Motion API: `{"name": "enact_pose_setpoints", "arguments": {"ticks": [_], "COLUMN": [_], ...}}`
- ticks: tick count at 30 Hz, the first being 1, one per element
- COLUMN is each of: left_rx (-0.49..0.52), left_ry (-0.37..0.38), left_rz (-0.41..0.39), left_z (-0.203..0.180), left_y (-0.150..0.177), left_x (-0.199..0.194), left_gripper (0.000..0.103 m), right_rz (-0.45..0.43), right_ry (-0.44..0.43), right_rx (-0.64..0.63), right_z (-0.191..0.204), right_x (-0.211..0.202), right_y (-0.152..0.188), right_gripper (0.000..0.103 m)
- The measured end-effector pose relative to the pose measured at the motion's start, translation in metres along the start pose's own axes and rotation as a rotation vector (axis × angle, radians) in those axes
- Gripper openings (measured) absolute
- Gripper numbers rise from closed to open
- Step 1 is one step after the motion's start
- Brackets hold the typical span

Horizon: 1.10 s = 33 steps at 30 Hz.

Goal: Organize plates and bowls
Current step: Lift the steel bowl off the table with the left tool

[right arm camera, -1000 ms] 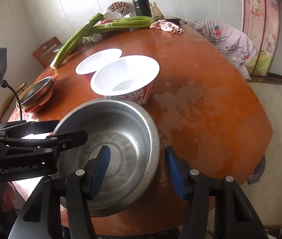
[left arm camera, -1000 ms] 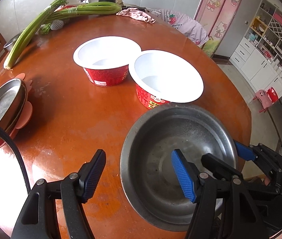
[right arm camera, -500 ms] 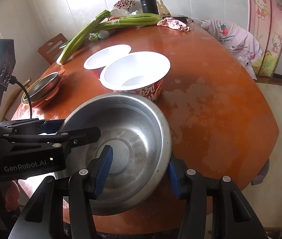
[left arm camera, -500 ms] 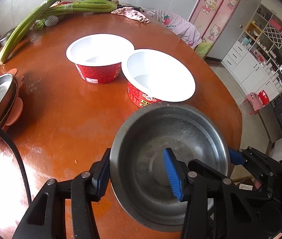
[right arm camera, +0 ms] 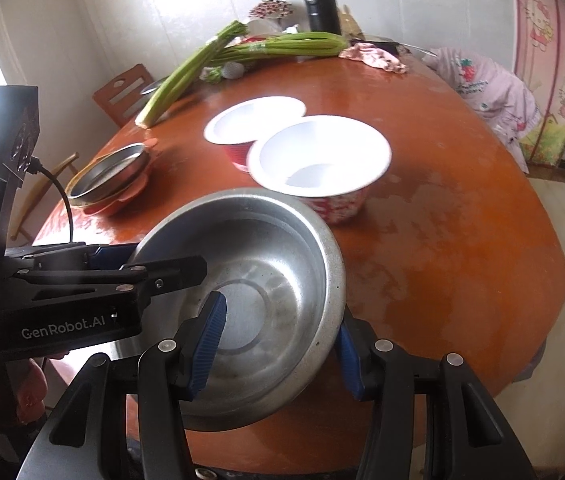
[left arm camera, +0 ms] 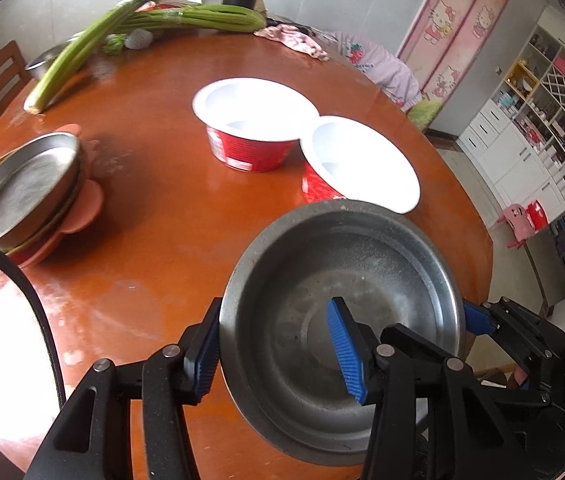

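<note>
Since a second ago your left gripper [left arm camera: 278, 354] has closed its jaws onto the near-left rim of the steel bowl [left arm camera: 346, 320], and the bowl has tipped and come off the desk [left arm camera: 154, 208], drifting toward the stack on the left. The left jaws were closing earlier in that second; now they sit narrowly apart, one pad outside the wall, the other inside, pinching it. Your right gripper [right arm camera: 278, 350] has the opposite rim the same way, jaws nearly closed on the wall.

You look to be in the carrying step: the steel bowl is held between both grippers, above the near edge of the desk, tilted. I judge the next move is to bring it across to the stack of steel dishes [left arm camera: 22, 192] resting on a pink plate [left arm camera: 82, 212] at the left edge, level it, and lower it in before letting go. Keep both grips moving together, or the thin rim may slip.

Just behind the bowl stand two red paper bowls [left arm camera: 254, 120] with white insides, the nearer one [left arm camera: 358, 160] almost touching the steel rim, so don't swing forward. Farther off lie green celery stalks [left arm camera: 186, 20], a black flask [right arm camera: 319, 4] and a pink cloth [left arm camera: 292, 38], all well clear. A black cable [left arm camera: 38, 312] hangs at the left, near your path.
</note>
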<state>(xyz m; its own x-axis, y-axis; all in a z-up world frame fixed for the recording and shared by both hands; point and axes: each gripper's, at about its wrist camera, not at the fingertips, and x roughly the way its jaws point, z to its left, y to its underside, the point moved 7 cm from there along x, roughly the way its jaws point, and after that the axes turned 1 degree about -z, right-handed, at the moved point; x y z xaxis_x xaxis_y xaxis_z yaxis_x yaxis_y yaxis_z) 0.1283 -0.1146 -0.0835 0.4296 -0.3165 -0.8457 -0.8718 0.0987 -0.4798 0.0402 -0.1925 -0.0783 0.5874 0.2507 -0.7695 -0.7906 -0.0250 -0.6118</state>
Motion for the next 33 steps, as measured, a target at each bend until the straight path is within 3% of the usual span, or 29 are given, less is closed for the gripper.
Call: {"name": "enact_pose_setpoints", "arguments": {"ticks": [13,33], "left_rx": [-0.064,-0.062], "left_ry": [-0.029,-0.032], "left_rz": [-0.038,-0.013], "left_z": [0.041,0.05], "left_y": [-0.005,-0.007], "left_x": [-0.017,-0.001], "left_gripper": [0.051,0.051], "right_rz": [0.012,0.056], "right_ry": [-0.04,-0.025], "right_rx": [-0.081,-0.073], "right_z": [0.046,0.049], "right_x": [0.017,0.039], "right_y": [-0.02,-0.022], "right_gripper": [0.054,0.054]}}
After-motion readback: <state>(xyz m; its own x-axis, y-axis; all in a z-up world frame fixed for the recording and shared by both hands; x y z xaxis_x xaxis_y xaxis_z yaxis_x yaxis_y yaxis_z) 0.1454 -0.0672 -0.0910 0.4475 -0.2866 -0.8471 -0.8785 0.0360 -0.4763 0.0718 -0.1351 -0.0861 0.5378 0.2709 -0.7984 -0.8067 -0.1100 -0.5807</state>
